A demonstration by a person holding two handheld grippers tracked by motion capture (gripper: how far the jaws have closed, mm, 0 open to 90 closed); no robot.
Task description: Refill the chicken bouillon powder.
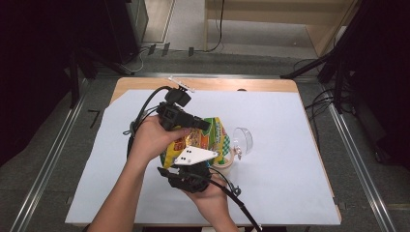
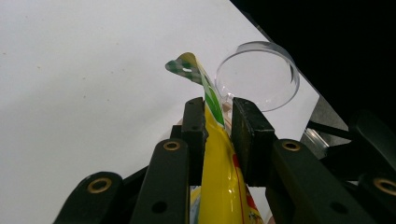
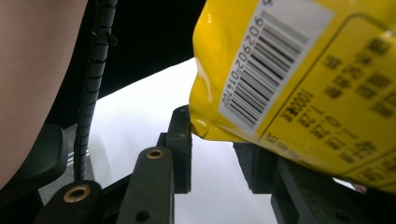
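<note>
A yellow snack bag [image 1: 216, 135] with green and red print hangs above the white sheet [image 1: 290, 174], held between both hands. My left gripper [image 1: 200, 125] comes from the upper left and is shut on the bag's top edge [image 2: 219, 177], with the green-checked corner sticking out past its fingertips [image 2: 194, 116]. My right gripper [image 1: 193, 164] reaches up from below, under its white three-cornered plate [image 1: 196, 155]. In the right gripper view the bag's barcode corner [image 3: 261, 79] sits between the jaws of the right gripper [image 3: 215, 126], pressed against the left pad and covering the right one.
A clear plastic cup [image 1: 243, 139] lies on its side just right of the bag, beyond the jaws of my left gripper [image 2: 218, 105] as a clear plastic cup [image 2: 257, 77]. A beige cup [image 1: 229, 166] stands under the bag. Wooden table edge [image 1: 217, 83] at the back; cables trail from both grippers.
</note>
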